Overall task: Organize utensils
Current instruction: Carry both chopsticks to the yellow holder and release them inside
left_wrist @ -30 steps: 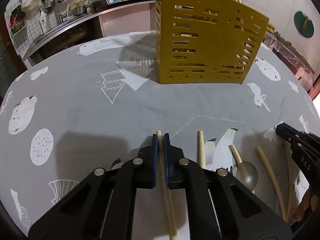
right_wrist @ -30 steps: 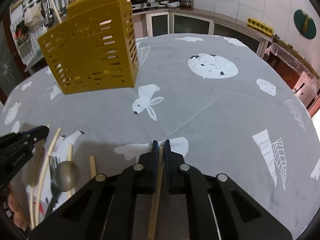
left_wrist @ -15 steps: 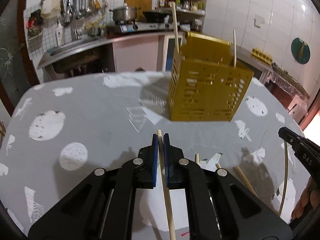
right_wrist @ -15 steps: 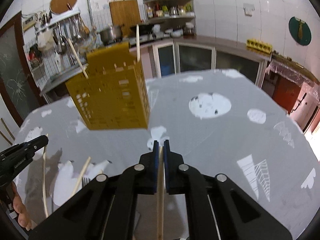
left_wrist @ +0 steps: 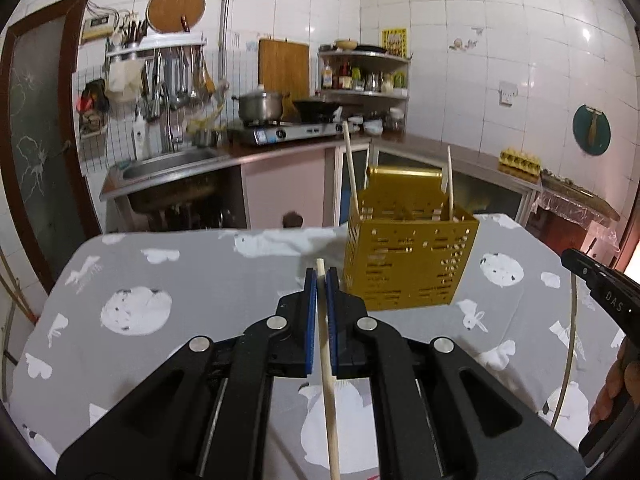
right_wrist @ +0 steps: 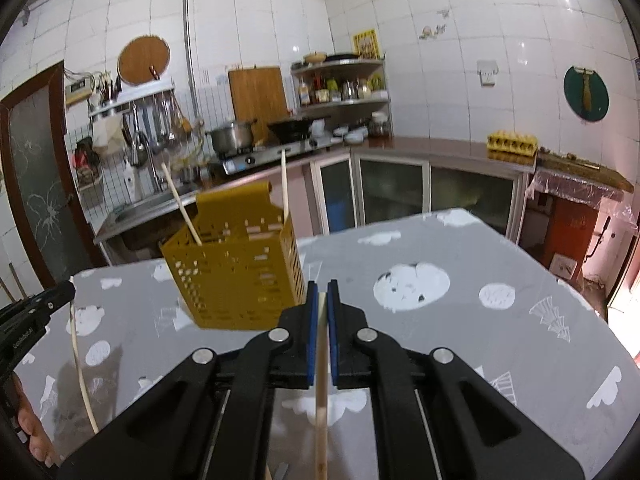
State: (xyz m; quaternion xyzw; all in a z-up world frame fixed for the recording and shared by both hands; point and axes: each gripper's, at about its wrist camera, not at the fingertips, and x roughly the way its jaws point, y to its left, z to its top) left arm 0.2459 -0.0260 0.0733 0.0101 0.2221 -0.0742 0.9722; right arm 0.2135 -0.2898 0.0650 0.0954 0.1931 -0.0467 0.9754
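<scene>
In the left wrist view my left gripper (left_wrist: 320,276) is shut on a pale wooden chopstick (left_wrist: 328,380), held in the air short of the yellow slotted utensil basket (left_wrist: 412,268). Two chopsticks (left_wrist: 351,168) stand in that basket. In the right wrist view my right gripper (right_wrist: 322,290) is shut on a second chopstick (right_wrist: 321,400), with the basket (right_wrist: 236,280) ahead to its left. Each gripper shows at the edge of the other's view: the right gripper (left_wrist: 576,262) with its thin stick (left_wrist: 571,340), and the left gripper (right_wrist: 64,292) with its stick (right_wrist: 78,356).
The basket stands on a table under a grey cloth (left_wrist: 180,276) printed with white shapes. Behind the table runs a kitchen counter with a sink (left_wrist: 168,164), a stove and pot (left_wrist: 260,106), and glass-fronted cabinets (right_wrist: 400,196). A person's fingers (left_wrist: 612,392) show at the right edge.
Both grippers have risen and tilted upward with their chopsticks. The spoon and loose chopsticks on the cloth have dropped out of view, and the basket now appears lower and farther off.
</scene>
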